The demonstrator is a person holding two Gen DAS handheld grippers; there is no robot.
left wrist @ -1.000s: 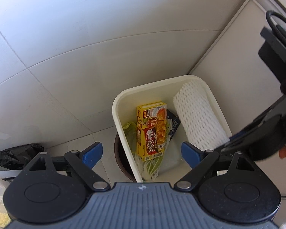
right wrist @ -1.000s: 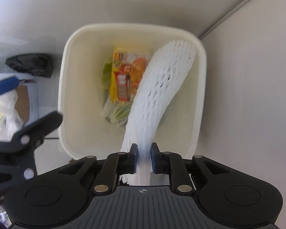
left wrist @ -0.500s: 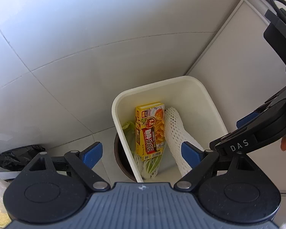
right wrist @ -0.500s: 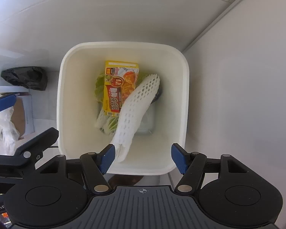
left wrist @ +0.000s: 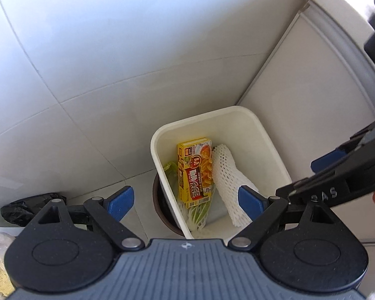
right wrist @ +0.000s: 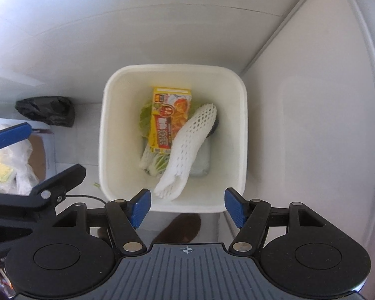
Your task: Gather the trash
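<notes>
Both my tongs above the bin, looking down. Right gripper [right wrist: 187,205] spread wide, blue pads [right wrist: 140,207] apart, nothing between them. It hangs over the near rim of the cream bin [right wrist: 107,115]. Left gripper [left wrist: 186,200] also wide, holding nothing, off to the bin's left side and higher.

White foam net sleeve [right wrist: 187,147] lies inside the bin, well below my right pads. It runs on a diagonal: near end flattened against the near wall, just ahead of the right gripper's left pad; far end raised toward the right-hand wall. It leans across the yellow food box [right wrist: 170,120], overlapping the box's right edge. From the left wrist view the sleeve [left wrist: 225,172] sits right of the box [left wrist: 193,172], its lower end partly hidden behind my left gripper's right pad.

Under the box: green leafy scraps [right wrist: 147,155] with pale stalks, touching the bin floor. A small dark item shows behind the sleeve's far end; cannot tell what it is.

Outside the bin: crumpled black bag [right wrist: 46,110] on the floor to the left, well apart from the bin. Clear plastic bag [right wrist: 20,160] with yellowish contents at the left edge, near my left gripper's arm.
</notes>
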